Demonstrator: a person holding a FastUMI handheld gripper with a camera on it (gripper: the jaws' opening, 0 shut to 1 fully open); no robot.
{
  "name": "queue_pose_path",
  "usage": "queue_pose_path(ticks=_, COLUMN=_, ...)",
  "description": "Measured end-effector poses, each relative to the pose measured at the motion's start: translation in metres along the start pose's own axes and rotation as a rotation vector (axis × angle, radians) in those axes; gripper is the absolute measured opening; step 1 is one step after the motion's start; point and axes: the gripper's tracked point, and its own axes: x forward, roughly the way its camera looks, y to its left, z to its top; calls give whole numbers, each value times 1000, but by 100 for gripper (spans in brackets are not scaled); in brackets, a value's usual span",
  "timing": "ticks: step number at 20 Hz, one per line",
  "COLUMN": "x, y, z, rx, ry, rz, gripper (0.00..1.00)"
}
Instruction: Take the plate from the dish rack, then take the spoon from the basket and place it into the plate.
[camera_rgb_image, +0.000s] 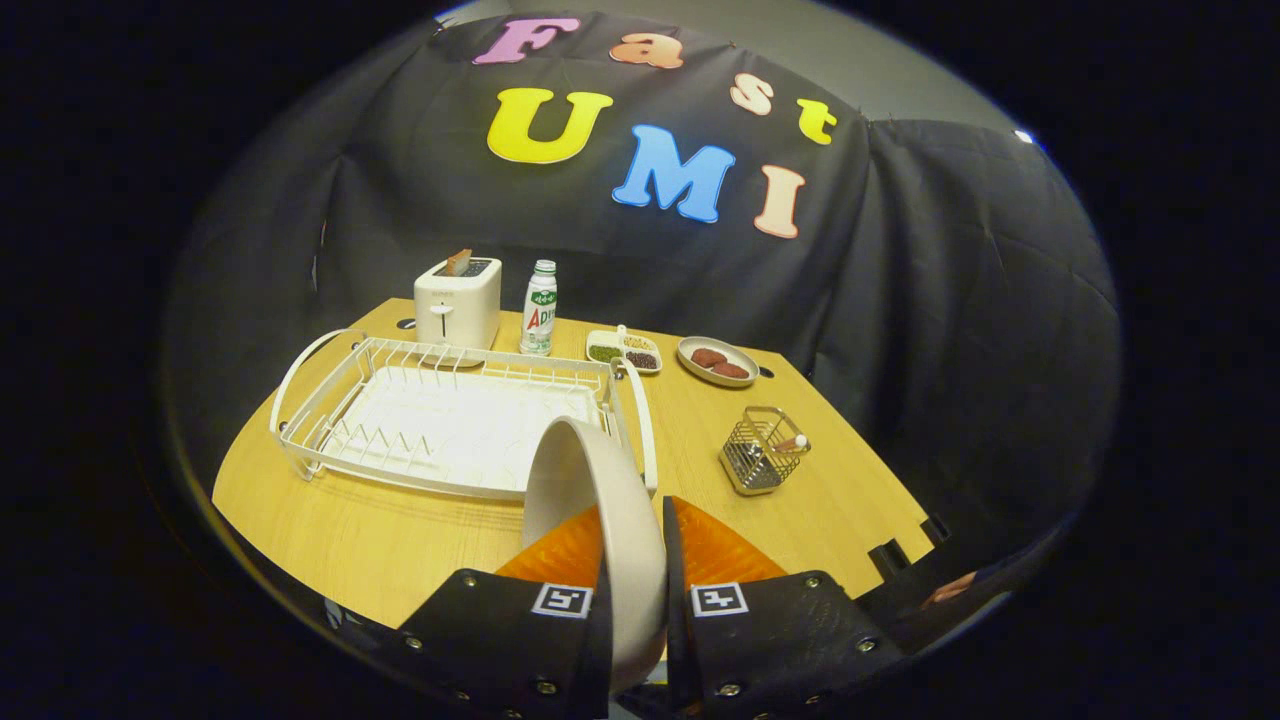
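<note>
My gripper is shut on a cream plate, which stands on edge between the two fingers and is lifted above the wooden table. The white wire dish rack lies beyond the fingers to the left, with nothing standing in it. A small wire basket stands ahead to the right, and the white handle tip of the spoon sticks out of its rim. The lower part of the plate is hidden by the fingers.
At the back of the table stand a cream toaster with a slice in it, a green-and-white bottle, a divided dish of seeds and a small plate with brown pieces. Bare table lies between rack and basket.
</note>
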Motion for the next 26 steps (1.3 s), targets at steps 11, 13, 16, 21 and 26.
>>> queue_pose_path(ticks=11, x=22, y=-9, z=-56, rx=427, ry=161, rz=51, gripper=22)
queue_pose_path(ticks=13, x=28, y=-11, z=-65, rx=512, ry=188, rz=47, gripper=22)
queue_pose_path(ticks=16, x=38, y=-12, z=-77, rx=621, ry=230, rz=47, gripper=23)
queue_pose_path(ticks=21, x=46, y=-9, z=-97, rx=694, ry=285, rz=38, gripper=28)
queue_pose_path(ticks=26, x=51, y=-23, z=-104, rx=670, ry=305, rz=-6, gripper=35)
